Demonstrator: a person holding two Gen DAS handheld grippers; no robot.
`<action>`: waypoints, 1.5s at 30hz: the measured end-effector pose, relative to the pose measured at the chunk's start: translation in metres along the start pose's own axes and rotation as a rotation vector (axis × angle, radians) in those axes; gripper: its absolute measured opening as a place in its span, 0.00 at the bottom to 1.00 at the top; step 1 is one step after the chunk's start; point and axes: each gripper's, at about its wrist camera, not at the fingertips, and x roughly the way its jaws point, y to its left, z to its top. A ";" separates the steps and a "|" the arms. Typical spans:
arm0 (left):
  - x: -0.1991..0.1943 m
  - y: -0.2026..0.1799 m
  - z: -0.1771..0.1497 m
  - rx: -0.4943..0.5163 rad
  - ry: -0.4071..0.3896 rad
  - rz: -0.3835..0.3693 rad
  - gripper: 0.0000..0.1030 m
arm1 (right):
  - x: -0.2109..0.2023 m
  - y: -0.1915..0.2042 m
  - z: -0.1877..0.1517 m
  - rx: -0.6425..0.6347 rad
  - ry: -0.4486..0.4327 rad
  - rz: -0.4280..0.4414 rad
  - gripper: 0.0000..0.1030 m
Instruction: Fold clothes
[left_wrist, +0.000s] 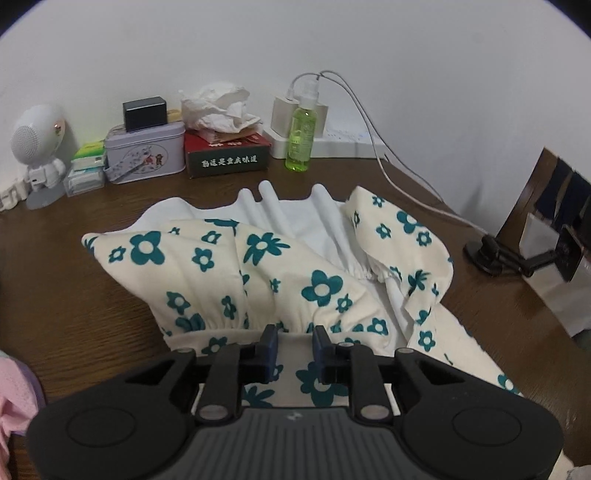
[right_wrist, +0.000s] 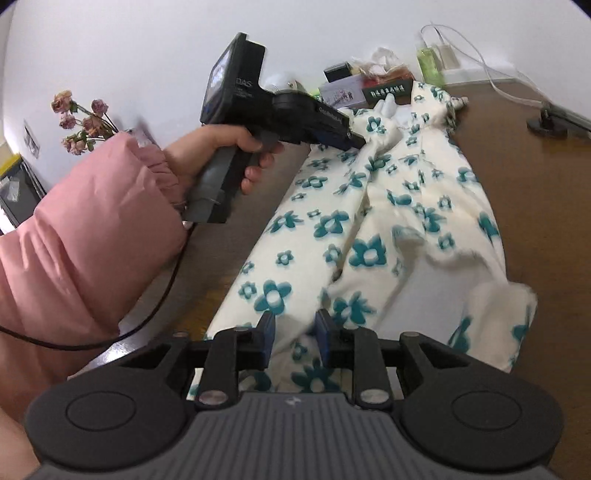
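Soft, even indoor light fills both views, leaving the white wall grey-toned and shadows faint. The glossy dark brown wooden bench shows a pale sheen at its right edge. Fisheye distortion bends the edges, with dark vignette corners. The left wrist view is sharp; in the right wrist view the cream cloth with teal flowers is smeared by motion blur.

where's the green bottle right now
In the left wrist view the green bottle stands upright at the back of the wooden table, between the red box and the white power strip, behind the floral garment.
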 end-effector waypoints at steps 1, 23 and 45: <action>-0.005 0.002 0.001 -0.011 -0.012 -0.001 0.30 | -0.005 0.000 -0.002 0.010 -0.017 0.016 0.24; -0.003 0.005 0.026 -0.067 -0.054 -0.068 0.66 | -0.031 0.028 -0.018 -0.150 -0.018 0.116 0.44; 0.023 -0.044 0.041 -0.027 -0.014 0.304 0.05 | -0.004 0.008 -0.010 -0.060 -0.004 -0.011 0.05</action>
